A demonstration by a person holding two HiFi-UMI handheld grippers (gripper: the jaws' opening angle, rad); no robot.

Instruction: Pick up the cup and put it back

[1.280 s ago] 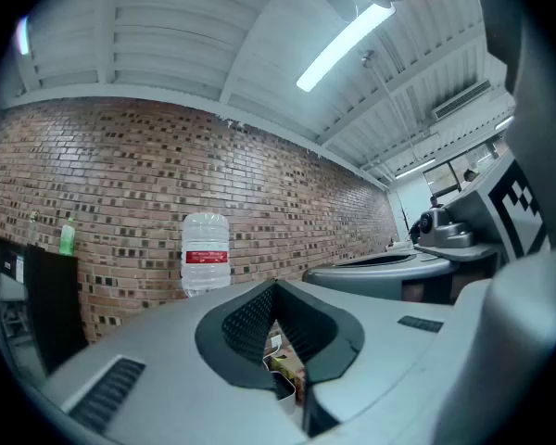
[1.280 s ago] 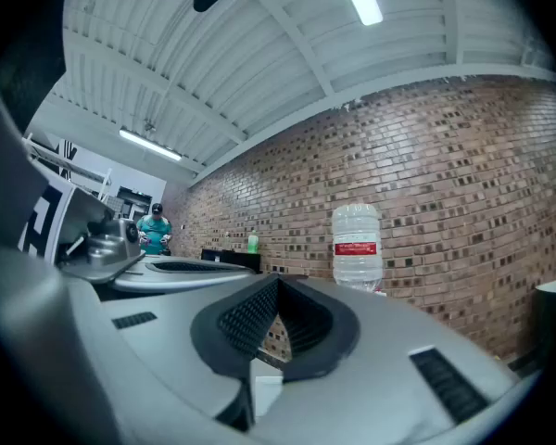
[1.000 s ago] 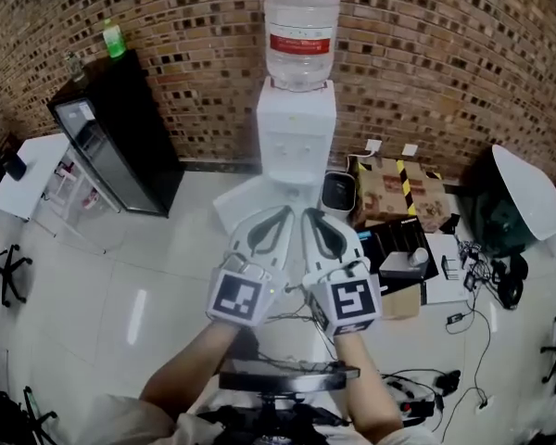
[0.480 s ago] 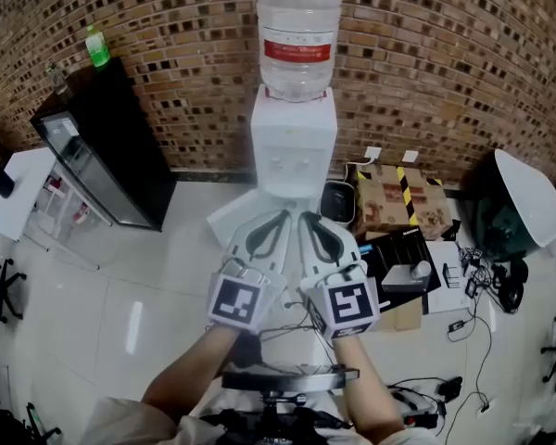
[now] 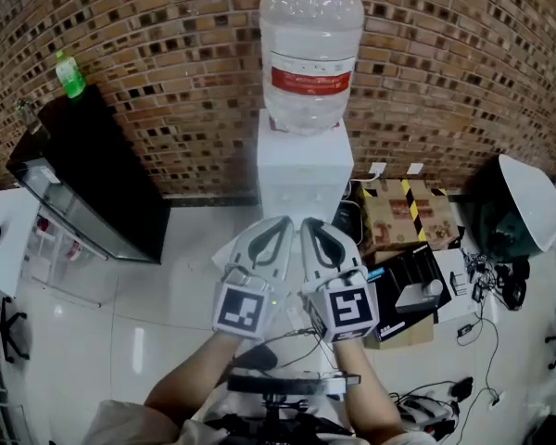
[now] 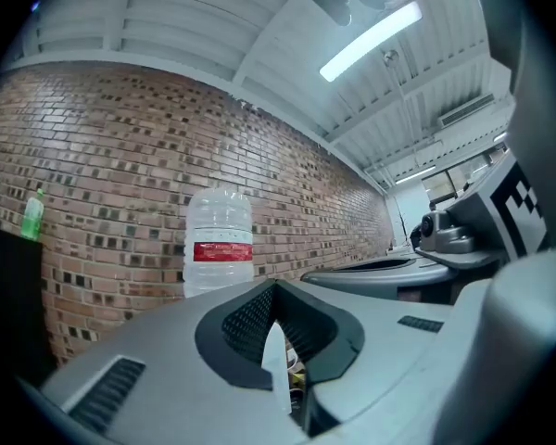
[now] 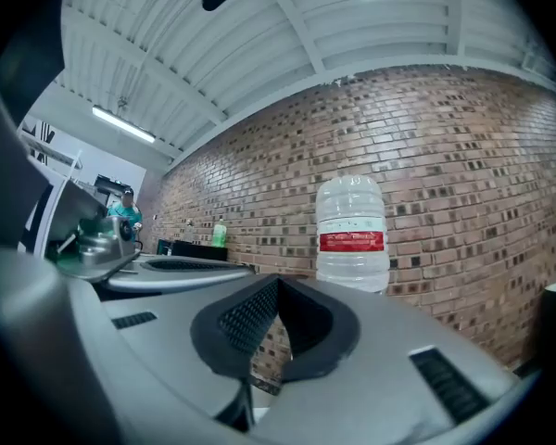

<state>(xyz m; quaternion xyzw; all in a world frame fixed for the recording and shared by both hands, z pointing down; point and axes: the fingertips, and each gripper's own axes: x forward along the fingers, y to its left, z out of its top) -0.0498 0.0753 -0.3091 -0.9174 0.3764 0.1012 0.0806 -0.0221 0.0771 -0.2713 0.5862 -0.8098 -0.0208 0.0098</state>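
Observation:
No cup shows in any view. In the head view my left gripper (image 5: 282, 222) and right gripper (image 5: 309, 222) are held side by side, both shut and empty, pointing at a white water dispenser (image 5: 304, 170) with a clear bottle (image 5: 310, 54) with a red label on top. In the left gripper view the jaws of the left gripper (image 6: 274, 286) meet at the tips, with the bottle (image 6: 219, 248) behind them. The right gripper (image 7: 276, 282) is likewise closed below the bottle (image 7: 352, 235). The dispenser's front below the grippers is hidden.
A brick wall (image 5: 167, 44) runs behind the dispenser. A black cabinet (image 5: 83, 174) with a green bottle (image 5: 70, 74) on it stands at the left. A cardboard box (image 5: 403, 207), a black case (image 5: 410, 281) and cables (image 5: 477, 318) clutter the floor at the right.
Both grippers have travelled together toward the water dispenser, which now sits closer and larger in the head view. Their jaws have stayed closed.

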